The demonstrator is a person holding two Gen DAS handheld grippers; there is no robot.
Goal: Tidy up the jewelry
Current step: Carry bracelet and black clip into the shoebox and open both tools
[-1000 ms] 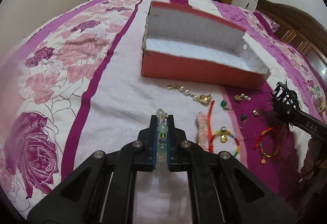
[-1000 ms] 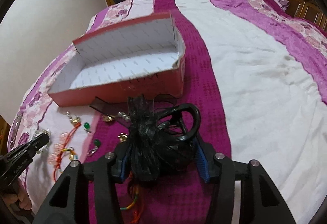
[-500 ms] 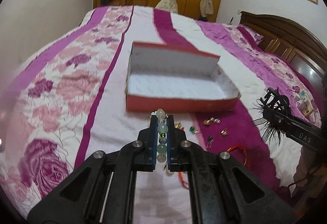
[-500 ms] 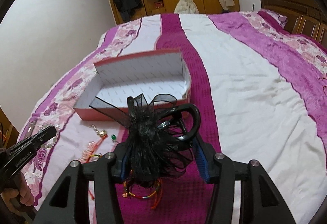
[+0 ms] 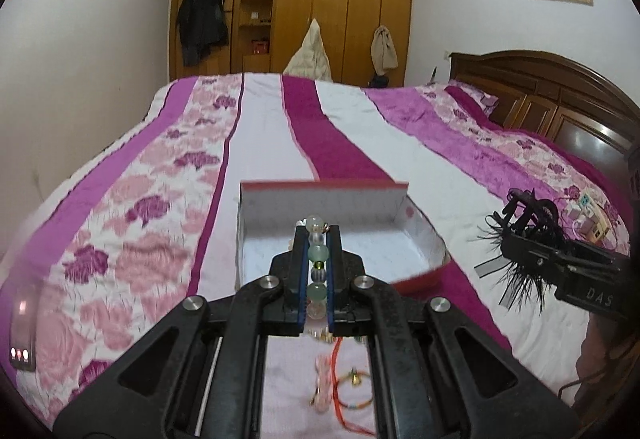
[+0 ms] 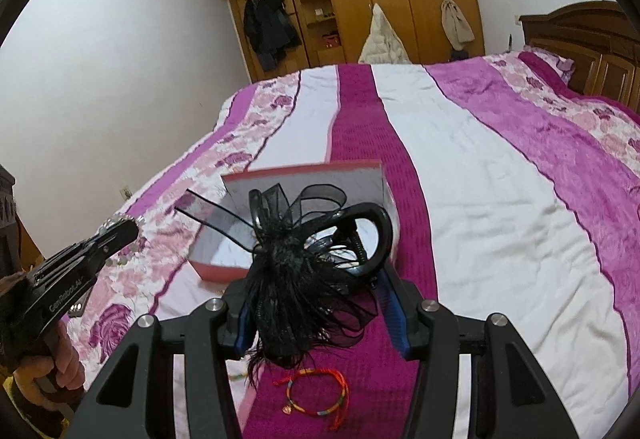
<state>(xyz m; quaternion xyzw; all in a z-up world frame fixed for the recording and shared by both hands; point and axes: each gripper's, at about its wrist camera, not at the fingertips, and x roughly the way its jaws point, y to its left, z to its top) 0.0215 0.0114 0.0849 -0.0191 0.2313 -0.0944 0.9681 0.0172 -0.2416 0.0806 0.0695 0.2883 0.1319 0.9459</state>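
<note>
My left tool [image 5: 317, 271] is closed on a beaded bracelet [image 5: 317, 259] of pale green and clear beads; the string of beads sits upright between the two blue pads, and its top bead stands just above the fingertips. My right tool [image 6: 320, 303] is about half open and grips a black hair claw clip [image 6: 320, 251] with feathers and a ribbon bow. The pads press on it from both sides, and the claw's curved handle rises over the right finger.

Both tools are above the bed [image 5: 272, 143], which has a striped quilt of magenta, white and pink flowers. An open red box [image 5: 420, 275] with white inside lies on the quilt in front of both tools; I see nothing inside it.

On the quilt under the tools lie more pieces: a red braided cord bracelet [image 6: 320, 391] with coloured threads, and in the left wrist view a pink beaded piece [image 5: 324, 379] beside an orange cord bracelet [image 5: 356, 391]. A hand [image 6: 56, 363] holds the handle of the left tool.
</note>
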